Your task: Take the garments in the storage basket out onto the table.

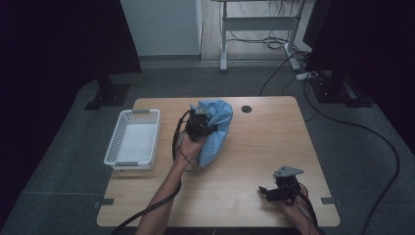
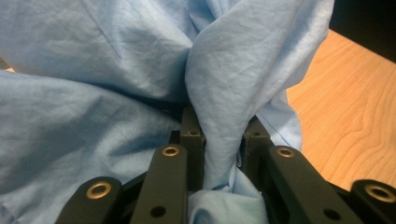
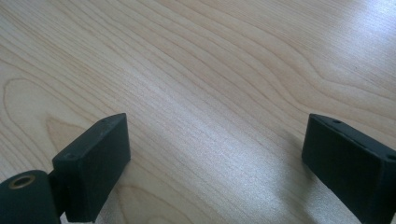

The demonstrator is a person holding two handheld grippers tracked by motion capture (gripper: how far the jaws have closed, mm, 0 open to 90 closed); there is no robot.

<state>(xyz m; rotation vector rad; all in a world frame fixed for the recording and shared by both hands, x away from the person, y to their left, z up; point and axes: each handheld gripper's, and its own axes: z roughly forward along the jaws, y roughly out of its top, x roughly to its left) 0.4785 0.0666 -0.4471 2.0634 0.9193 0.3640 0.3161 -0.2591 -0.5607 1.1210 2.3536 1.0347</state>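
Grey carpet and dark curtains surround the wooden surface (image 1: 254, 161), where a white basket (image 1: 133, 138) sits at the left edge and a crumpled blue cloth (image 1: 215, 132) lies near the middle. Over the cloth, the left hand-held gripper (image 1: 201, 117) has its jaws pinched on a raised fold of the fabric (image 2: 222, 140). Well apart, at the near right corner, the right hand-held gripper (image 1: 266, 192) rests low over bare wood with its jaws spread wide and nothing between them.

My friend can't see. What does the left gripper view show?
Two black fingers pinch a bunched fold of light blue cloth between them. More of the wrinkled cloth spreads across the left and top, and a wooden table shows at the right.
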